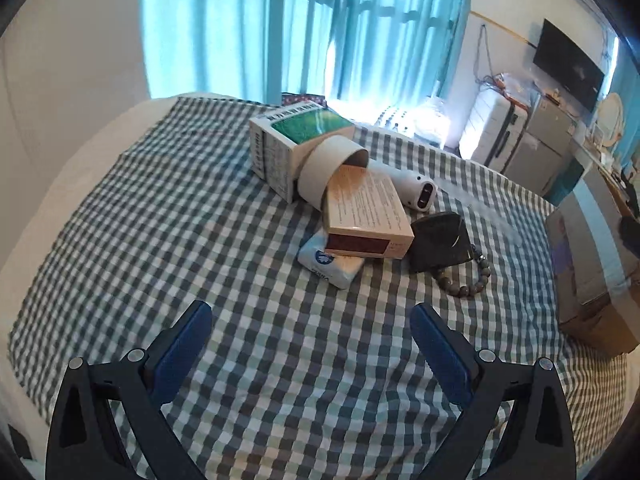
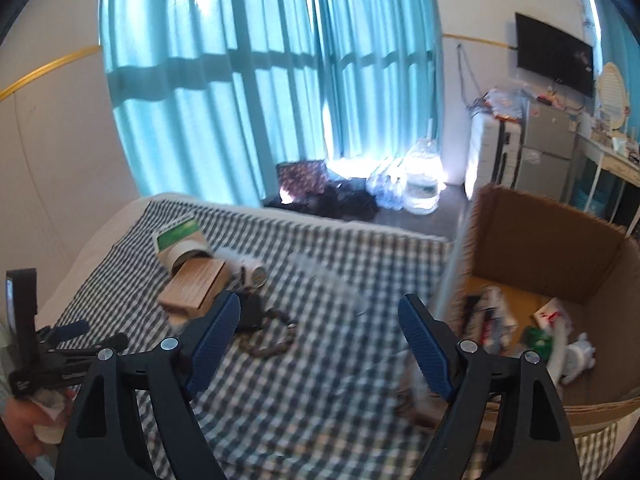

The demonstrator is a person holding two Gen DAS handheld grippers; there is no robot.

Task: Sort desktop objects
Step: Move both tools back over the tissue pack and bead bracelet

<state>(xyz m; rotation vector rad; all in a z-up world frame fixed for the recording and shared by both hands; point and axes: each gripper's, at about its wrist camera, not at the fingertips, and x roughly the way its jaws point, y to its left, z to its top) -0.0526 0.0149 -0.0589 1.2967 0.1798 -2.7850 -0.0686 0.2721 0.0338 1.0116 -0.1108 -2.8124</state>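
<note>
Left gripper (image 1: 310, 312) wide open, nothing between its jaws, over checked cloth (image 1: 168, 216). Right gripper (image 2: 320, 310) also wide open, empty. Heap near cloth's middle: tan box (image 1: 366, 216) leaning on tape roll (image 1: 330, 170), green carton (image 1: 294, 136) behind, bead bracelet (image 1: 466, 276) beside. Cardboard box (image 2: 548, 236) at cloth's right edge.

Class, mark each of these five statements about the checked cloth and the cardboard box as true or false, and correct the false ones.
1. The left gripper holds the tan box. False: its fingers are open and empty.
2. The tan box rests partly on the white packet. True.
3. The cardboard box is empty. False: several items lie inside.
4. A bead bracelet lies beside the dark pouch. True.
5. The paper tube stands upright alone. False: it leans against the green-topped carton.
</note>
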